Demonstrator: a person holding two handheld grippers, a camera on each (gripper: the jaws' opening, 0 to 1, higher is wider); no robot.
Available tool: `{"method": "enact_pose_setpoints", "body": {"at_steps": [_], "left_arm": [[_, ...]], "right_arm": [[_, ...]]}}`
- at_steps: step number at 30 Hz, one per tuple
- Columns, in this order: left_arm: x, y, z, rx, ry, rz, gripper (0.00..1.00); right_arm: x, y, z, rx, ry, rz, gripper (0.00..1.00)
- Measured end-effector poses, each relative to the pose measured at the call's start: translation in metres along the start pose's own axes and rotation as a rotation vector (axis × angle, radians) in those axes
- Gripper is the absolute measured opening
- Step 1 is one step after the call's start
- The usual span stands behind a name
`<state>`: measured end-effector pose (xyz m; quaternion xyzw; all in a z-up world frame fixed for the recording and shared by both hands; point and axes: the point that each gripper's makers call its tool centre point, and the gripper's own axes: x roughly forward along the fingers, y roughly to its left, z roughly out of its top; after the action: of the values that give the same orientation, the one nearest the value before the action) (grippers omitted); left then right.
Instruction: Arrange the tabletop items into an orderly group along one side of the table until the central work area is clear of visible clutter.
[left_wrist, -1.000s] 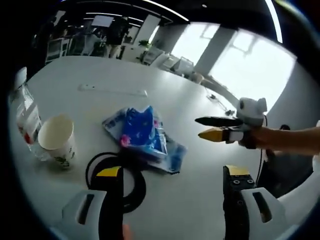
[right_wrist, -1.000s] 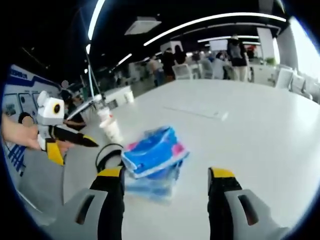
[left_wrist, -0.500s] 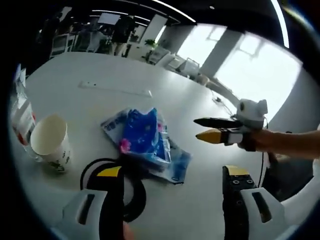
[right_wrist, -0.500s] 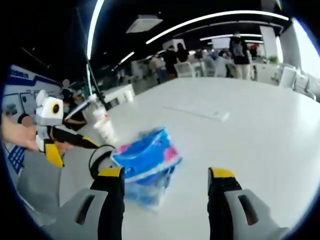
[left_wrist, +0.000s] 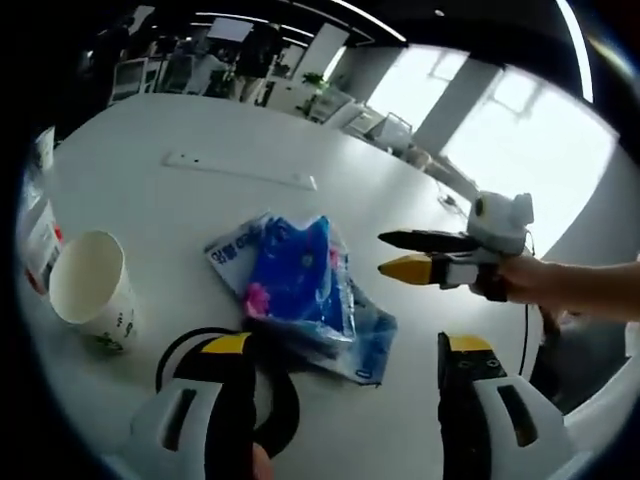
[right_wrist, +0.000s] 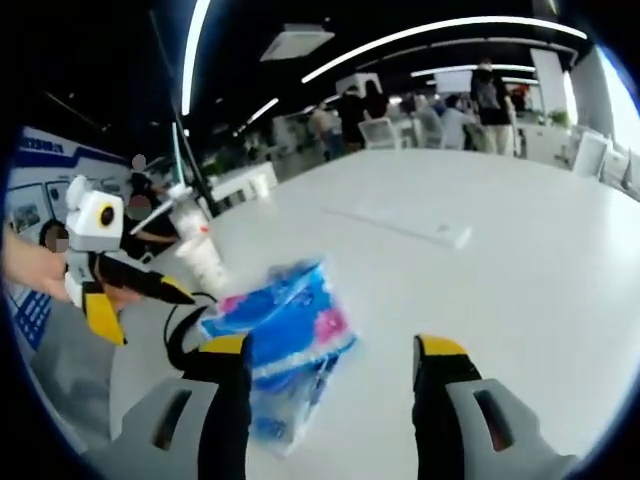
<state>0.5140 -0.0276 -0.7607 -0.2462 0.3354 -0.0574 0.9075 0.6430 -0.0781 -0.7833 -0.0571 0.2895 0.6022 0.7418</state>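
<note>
Looking along the left gripper (left_wrist: 345, 365) in the left gripper view, its fingers stand spread and hold nothing. One paper cup (left_wrist: 88, 295) stands upright on the white surface (left_wrist: 200, 205) at the left, mouth open and nothing visible inside; one bottle (left_wrist: 38, 235) stands just beyond it at the edge of the view, contents not discernible. One blue plastic package (left_wrist: 300, 280) lies flat near the middle, its long axis running away from the camera, its near end overlapping one black ring-shaped object (left_wrist: 230, 385) beside the left finger. One flat white strip (left_wrist: 240, 171) lies farther back, well apart. The right gripper (left_wrist: 392, 254) enters from the right, held in a hand (left_wrist: 525, 280), fingers parted and empty, tips near the package. In the right gripper view, the right gripper's (right_wrist: 330, 350) fingers are released, with the package (right_wrist: 280, 335) lying between and ahead of them, its long axis slanting up to the right. The left gripper (right_wrist: 150, 290) shows at the left, fingers apart. One bottle (right_wrist: 200, 255) stands behind it.
</note>
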Motion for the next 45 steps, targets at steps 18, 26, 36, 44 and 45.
{"method": "enact_pose_setpoints", "body": {"at_steps": [18, 26, 36, 44, 45], "left_arm": [[0.02, 0.012, -0.014, -0.103, 0.036, 0.042, 0.53], [0.026, 0.015, -0.014, -0.136, 0.04, 0.044, 0.4], [0.025, 0.019, -0.017, -0.21, 0.036, 0.027, 0.18], [0.021, 0.022, -0.017, -0.213, 0.03, 0.036, 0.05], [0.02, 0.022, -0.016, -0.213, 0.029, 0.04, 0.04]], "right_arm": [[0.036, -0.004, 0.003, -0.03, 0.017, 0.066, 0.51], [0.047, 0.004, -0.002, -0.029, 0.039, 0.103, 0.42], [0.049, 0.008, -0.012, -0.022, 0.069, 0.11, 0.23], [0.042, 0.001, -0.012, 0.031, 0.061, 0.075, 0.04], [0.04, 0.001, -0.011, 0.037, 0.055, 0.077, 0.03]]}}
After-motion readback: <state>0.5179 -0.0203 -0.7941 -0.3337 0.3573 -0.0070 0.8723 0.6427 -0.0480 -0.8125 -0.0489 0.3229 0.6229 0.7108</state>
